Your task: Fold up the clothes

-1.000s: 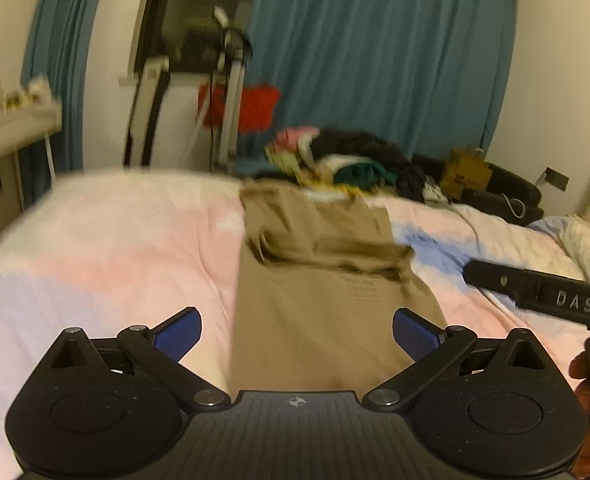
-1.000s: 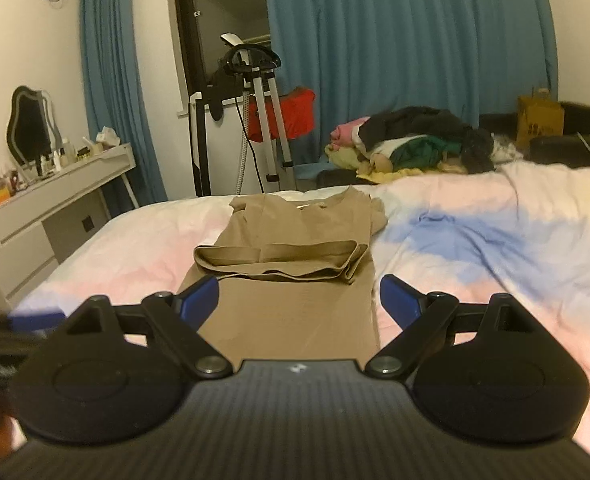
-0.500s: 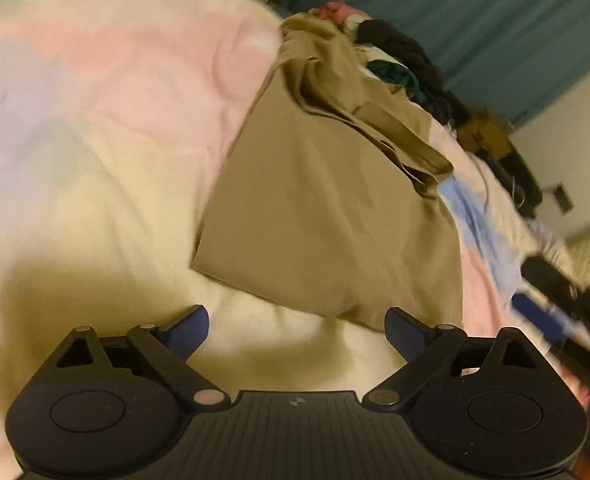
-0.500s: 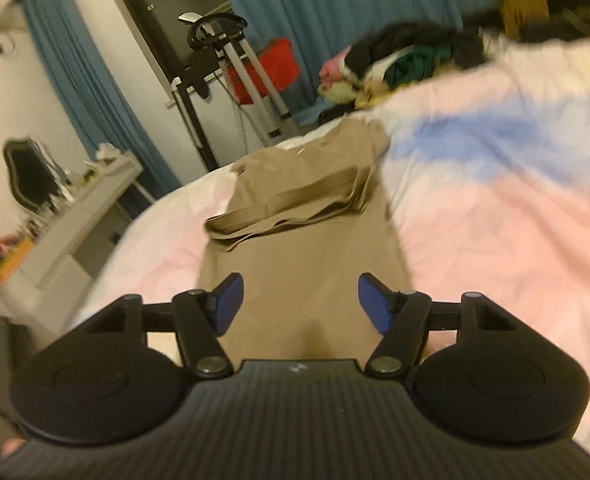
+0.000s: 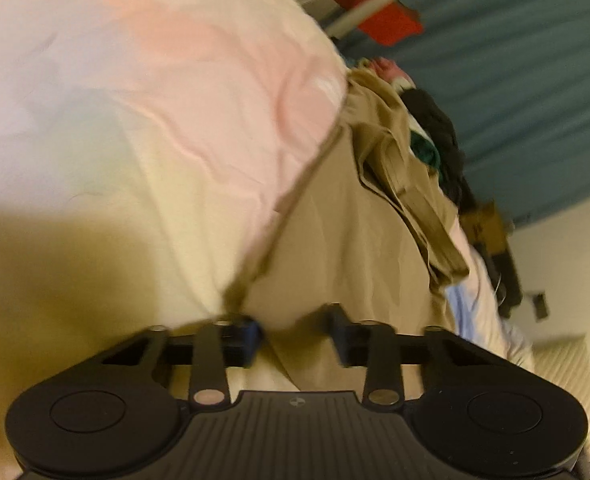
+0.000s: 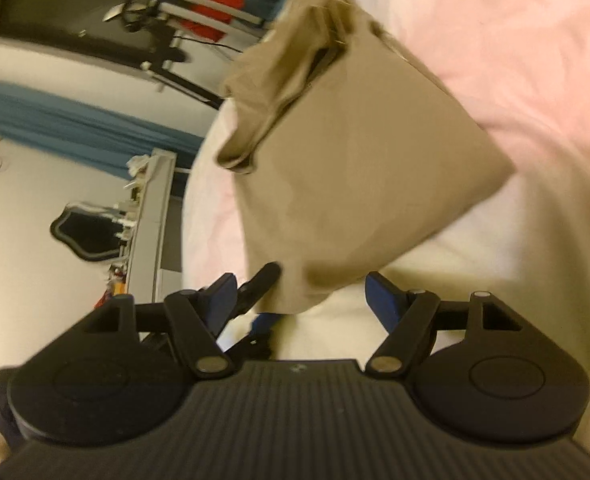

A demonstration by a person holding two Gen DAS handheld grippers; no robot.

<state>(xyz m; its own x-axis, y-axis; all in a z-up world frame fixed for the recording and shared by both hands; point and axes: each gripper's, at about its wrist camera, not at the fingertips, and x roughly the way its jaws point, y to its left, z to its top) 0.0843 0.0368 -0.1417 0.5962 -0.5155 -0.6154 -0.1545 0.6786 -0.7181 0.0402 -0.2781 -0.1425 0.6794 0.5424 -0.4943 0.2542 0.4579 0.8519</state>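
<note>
The tan garment lies flat on the bed, its near hem between both grippers: left gripper just narrowing round one corner, right gripper spread, ready for lifting a fold.

Each black ribbed claw carries blue pads and silver pivot screws.

The garment lies flat on the bed; its folded part rests on the garment's far half; a heap of clothes sits on the bed beyond the garment; the curtain hangs behind that heap; the dresser stands beside the bed, off the garment's side, with a mirror on it.
</note>
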